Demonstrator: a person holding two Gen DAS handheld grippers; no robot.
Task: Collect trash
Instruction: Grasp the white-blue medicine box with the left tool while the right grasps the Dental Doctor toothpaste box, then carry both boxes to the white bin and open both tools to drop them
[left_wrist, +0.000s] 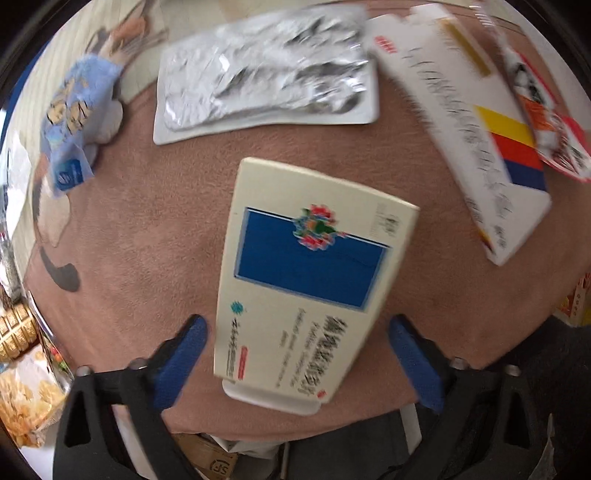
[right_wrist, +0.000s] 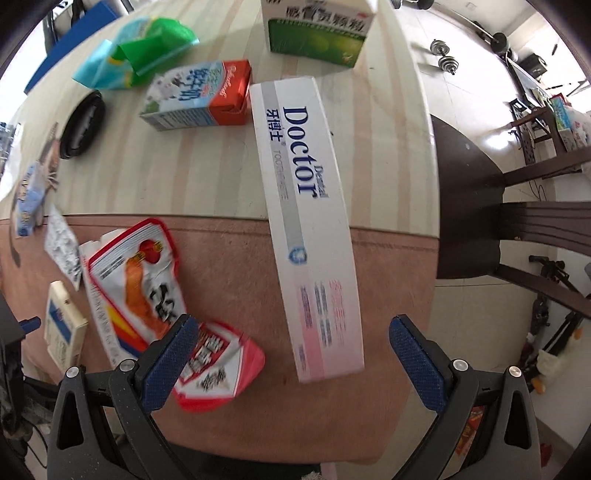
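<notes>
Left gripper (left_wrist: 295, 354) spread wide, straddling cream medicine box (left_wrist: 306, 280) lying flat on tabletop (left_wrist: 147, 221). Right gripper (right_wrist: 291, 354) likewise apart, empty, above toothpaste box (right_wrist: 314, 229). Advice: lower squarely, pinch long edges.

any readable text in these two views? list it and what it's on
"Doctor", "Dental", "牙博士": on the long white toothpaste box.
"SF": on brown cardboard at the bottom edge of the left wrist view.
Blurred, unreadable: cream and blue box, striped white box, green box, milk carton, red snack wrapper.
</notes>
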